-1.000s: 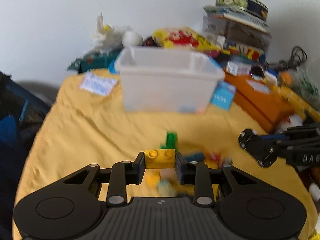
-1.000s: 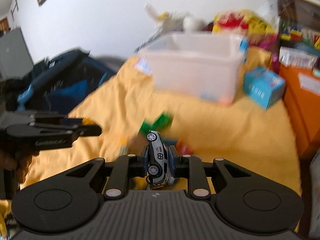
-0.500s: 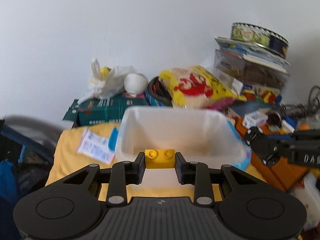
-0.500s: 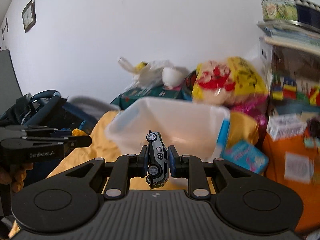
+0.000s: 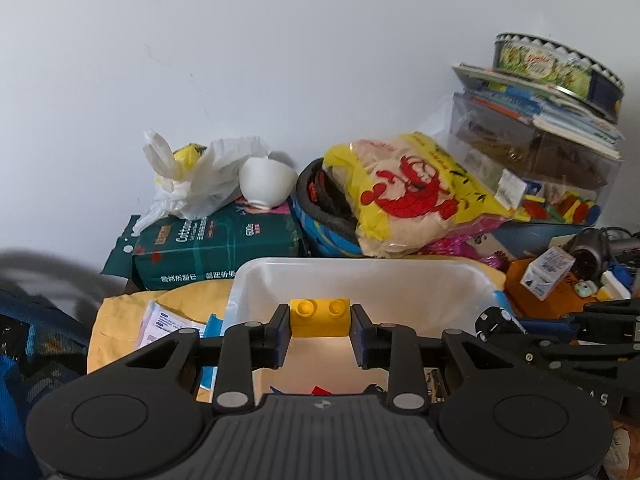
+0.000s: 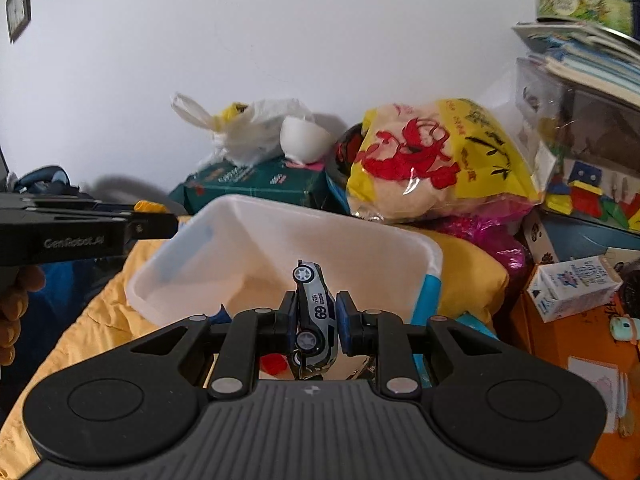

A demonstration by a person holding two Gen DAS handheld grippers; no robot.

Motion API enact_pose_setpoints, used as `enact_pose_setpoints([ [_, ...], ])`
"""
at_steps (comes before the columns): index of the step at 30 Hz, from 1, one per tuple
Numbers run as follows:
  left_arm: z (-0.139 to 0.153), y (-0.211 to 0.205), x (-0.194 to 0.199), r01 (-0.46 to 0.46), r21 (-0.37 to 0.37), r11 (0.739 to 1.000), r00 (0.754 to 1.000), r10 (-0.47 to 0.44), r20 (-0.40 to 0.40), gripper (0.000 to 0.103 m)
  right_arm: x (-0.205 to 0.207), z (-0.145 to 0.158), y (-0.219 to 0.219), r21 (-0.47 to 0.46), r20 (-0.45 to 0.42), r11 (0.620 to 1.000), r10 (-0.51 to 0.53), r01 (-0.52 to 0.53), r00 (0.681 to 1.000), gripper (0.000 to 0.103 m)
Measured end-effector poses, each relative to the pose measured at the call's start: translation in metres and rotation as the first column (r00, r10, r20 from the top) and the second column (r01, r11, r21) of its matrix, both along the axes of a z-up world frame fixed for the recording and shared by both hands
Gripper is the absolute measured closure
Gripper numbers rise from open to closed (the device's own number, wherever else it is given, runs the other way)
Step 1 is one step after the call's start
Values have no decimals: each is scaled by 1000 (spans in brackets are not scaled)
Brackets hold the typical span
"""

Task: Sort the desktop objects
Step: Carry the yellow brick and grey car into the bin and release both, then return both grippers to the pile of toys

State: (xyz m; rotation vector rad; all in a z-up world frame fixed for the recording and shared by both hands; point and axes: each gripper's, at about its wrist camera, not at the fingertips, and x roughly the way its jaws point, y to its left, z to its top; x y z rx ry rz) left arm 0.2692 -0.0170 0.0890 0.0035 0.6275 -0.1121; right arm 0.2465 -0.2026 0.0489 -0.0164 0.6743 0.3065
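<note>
A: Yellow, plastic, two studs: one brick, left wrist view. Where is it?

B: Clamped between the pads of the left gripper, studs up, above the near part of the white bin.

A: Bin contents?

B: A red piece and a blue piece on the floor at the near edge, partly hidden by the gripper body. The rest of the floor looks bare.

A: Other entries, same view?

B: The right gripper comes in from the right edge, over the bin's right rim. Its pads cannot be read from here. Behind the bin: a green pack, a white bag and a bowl on top of it, a yellow sack, and a tin atop a stack of books at right. A yellow cloth covers the surface to the left.

A: Right wrist view?

B: Item: a toy car, grey, numbered 69. The right gripper grips it by roof and underside, nose up, wheels toward the camera, over the bin.

A: And the other gripper?

B: The left gripper enters at the left edge, beside the bin's left rim, a sliver of the yellow brick showing at its tip. A hand holds it below.
</note>
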Motion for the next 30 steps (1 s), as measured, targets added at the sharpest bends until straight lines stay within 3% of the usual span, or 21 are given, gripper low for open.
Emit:
enact_pose_setpoints([
  [2, -6, -2, 8, -5, 29, 1000, 1000, 5, -9, 64, 8, -3, 5, -14, -23, 1000, -4, 4, 1000, 78],
  [3, -10, -3, 11, -9, 44, 999, 1000, 10, -26, 51, 11, -4, 6, -25, -24, 1000, -11, 10, 1000, 72],
  [4, -12, -3, 14, -24, 58, 998, 999, 26, -39, 46, 13, -5, 8, -39, -21, 999, -20, 19, 1000, 51],
  [5, -15, -2, 15, -37, 68, 997, 998, 40, -42, 40, 15, -6, 8, -42, -15, 999, -20, 19, 1000, 39],
  [10, -16, 10, -6, -23, 63, 998, 999, 24, -22, 40, 2, -4, 5, -11, -2, 1000, 5, -5, 1000, 41],
  [15, -23, 22, -73, 23, 88, 996, 1000, -25, 19, 40, -59, -8, 8, 2, 45, 998, 67, -67, 997, 34],
  [23, -77, 24, -198, 65, 53, 997, 996, -61, -68, 40, -184, -76, 20, -96, -27, 972, 211, -213, 977, 32],
  [26, -94, 17, -231, 86, 9, 996, 990, -85, -116, 40, -214, -101, 31, -153, -68, 945, 281, -288, 957, 30],
  [30, -112, -1, -259, 148, 3, 989, 979, -147, -140, 40, -231, -121, 42, -199, -93, 920, 324, -337, 941, 28],
])
